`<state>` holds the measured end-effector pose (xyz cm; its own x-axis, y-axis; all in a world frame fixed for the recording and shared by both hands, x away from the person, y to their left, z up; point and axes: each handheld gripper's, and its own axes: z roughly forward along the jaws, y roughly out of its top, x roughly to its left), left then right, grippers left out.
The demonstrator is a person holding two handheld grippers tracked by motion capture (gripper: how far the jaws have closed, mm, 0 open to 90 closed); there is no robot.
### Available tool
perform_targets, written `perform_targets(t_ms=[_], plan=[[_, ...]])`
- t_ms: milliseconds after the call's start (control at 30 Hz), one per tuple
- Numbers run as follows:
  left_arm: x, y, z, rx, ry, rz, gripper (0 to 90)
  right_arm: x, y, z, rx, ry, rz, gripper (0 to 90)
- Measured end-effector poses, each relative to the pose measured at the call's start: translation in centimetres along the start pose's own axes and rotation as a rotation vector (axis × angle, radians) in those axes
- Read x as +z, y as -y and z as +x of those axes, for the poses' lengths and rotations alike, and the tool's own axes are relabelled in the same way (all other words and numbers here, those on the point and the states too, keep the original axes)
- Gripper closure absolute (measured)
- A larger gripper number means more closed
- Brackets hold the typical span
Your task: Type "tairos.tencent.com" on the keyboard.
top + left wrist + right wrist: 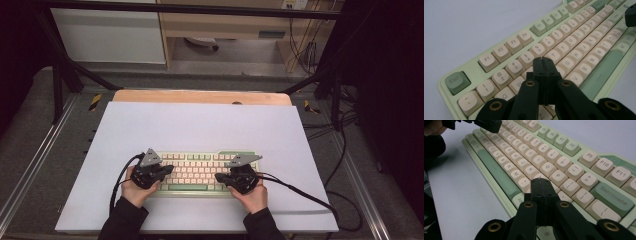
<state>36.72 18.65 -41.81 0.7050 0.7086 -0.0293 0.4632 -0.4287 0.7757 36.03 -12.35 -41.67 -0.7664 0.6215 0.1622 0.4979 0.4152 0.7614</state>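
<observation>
**Operator:** I'm looking down on a white sheet [200, 130] that covers a wooden table [200, 96], with grey floor and black frame legs around it and a pale cabinet behind. Cables trail off on the right.

**Observer:** Where is the keyboard?

**Operator:** The green keyboard [197, 172] with cream keys lies on the near half of the sheet, about the middle. Its long axis runs left to right across the table, and the space bar edge faces me.

**Observer:** Start at the left, then.

**Operator:** My left gripper [167, 171] sits over the keyboard's left end, tips pointing in toward the middle. In the left gripper view [542, 60] its two black jaws are pressed flat together with nothing between them, the tips over the keys just below the 4 and 5. Esc is at the near left corner of that view.

**Observer:** And the right?

**Operator:** My right gripper [220, 177] is over the right end, tips pointing in toward the left one, the two well apart. In the right gripper view [541, 181] the jaws are likewise closed on nothing, tips just below the P key, Backspace off to the right.

**Observer:** Are the tips touching the keys?

**Operator:** I can't tell from these views.
</observation>
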Motion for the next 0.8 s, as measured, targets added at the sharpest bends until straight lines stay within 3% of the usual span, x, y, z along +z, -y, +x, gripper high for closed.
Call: perform_targets(t_ms=[800], plan=[[-2.0, 1.7, 0.5, -0.026, -0.009, -0.010, 90.0, 0.1, -0.9, 0.8, 0.005, -0.026, -0.019, 90.0]])
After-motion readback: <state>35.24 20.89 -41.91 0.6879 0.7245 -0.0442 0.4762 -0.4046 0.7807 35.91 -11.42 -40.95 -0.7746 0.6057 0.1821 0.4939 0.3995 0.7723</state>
